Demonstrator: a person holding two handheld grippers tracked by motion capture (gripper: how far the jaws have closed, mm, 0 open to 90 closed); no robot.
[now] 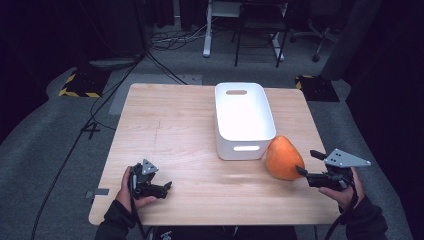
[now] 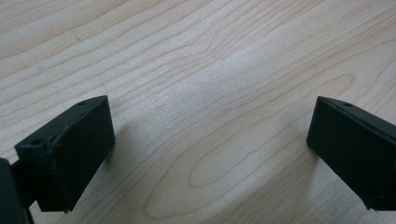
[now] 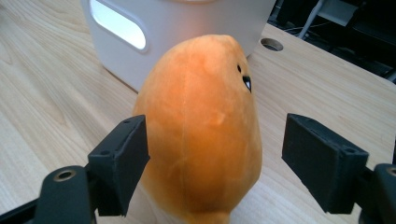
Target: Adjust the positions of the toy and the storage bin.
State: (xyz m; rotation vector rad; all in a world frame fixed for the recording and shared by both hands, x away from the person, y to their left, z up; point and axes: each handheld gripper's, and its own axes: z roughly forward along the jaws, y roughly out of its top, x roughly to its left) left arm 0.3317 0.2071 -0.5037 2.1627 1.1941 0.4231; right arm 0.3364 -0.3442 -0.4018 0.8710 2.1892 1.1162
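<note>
At the near right of the worktop, the right gripper is in the approach-to-grasp step on an orange plush toy. The toy stands upright just off the near right corner of a white plastic bin; whether the two touch cannot be told. In the right gripper view the toy sits between the two black jaws, which stand wide open. The left jaw appears to be at or against the toy's flank, while a clear gap remains on the right. No grip has been made.

Judgement: the work in hand looks to be picking up the toy, most likely for placing in the bin, which shows nothing inside. The next move calls for closing the jaws squarely on the body of the toy. Being soft and rounded, it will compress, so the closing should be firm and low enough on the body that it does not slip upward out of the hold. A lift must then clear the bin wall.

Pose: the right hand holds its gripper low and roughly level, pointing left toward the toy. The left gripper rests at the near left, well apart from the toy, held by the left hand; its jaws stand wide open over bare wood, holding nothing.
</note>
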